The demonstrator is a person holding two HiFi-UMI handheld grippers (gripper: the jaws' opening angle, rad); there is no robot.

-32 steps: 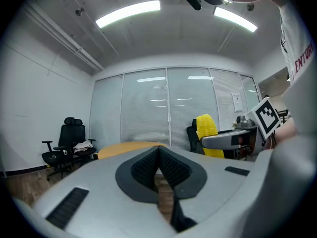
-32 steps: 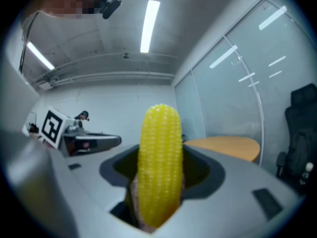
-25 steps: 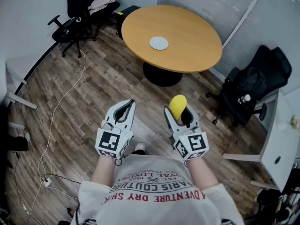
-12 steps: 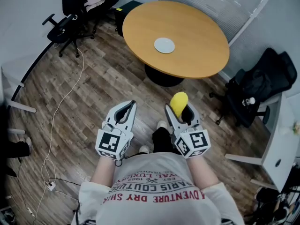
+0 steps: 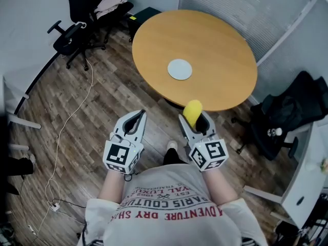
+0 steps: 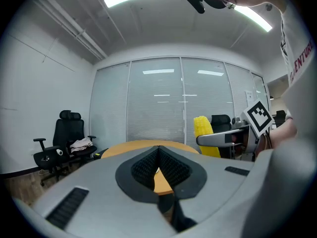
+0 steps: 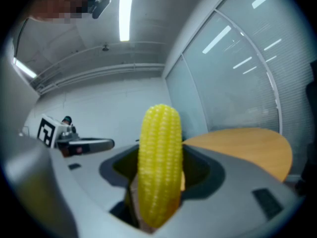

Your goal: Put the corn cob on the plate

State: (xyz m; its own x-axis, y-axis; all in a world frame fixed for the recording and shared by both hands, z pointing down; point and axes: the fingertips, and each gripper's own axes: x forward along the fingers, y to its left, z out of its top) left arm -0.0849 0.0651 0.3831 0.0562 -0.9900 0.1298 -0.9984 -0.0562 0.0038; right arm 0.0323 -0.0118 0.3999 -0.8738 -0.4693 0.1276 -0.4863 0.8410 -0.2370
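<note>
A yellow corn cob (image 5: 192, 113) (image 7: 159, 167) stands upright between the jaws of my right gripper (image 5: 195, 121), which is shut on it, just short of the near edge of the round wooden table (image 5: 215, 45). A small pale plate (image 5: 180, 69) lies near the middle of that table, well ahead of both grippers. My left gripper (image 5: 134, 122) (image 6: 158, 158) is held level beside the right one, shut with nothing in it. In the left gripper view the corn cob (image 6: 205, 134) shows to the right, above the table (image 6: 129, 148).
Black office chairs stand at the back left (image 5: 84, 22) and at the right (image 5: 289, 114). A white cable (image 5: 64, 122) trails over the wooden floor on the left. Glass walls with blinds (image 6: 163, 108) close the room behind the table. A white desk (image 5: 310, 178) is at the far right.
The person has walked closer to the table: it and the plate have come nearer in the head view. Both grippers keep their pose, the corn still held.
</note>
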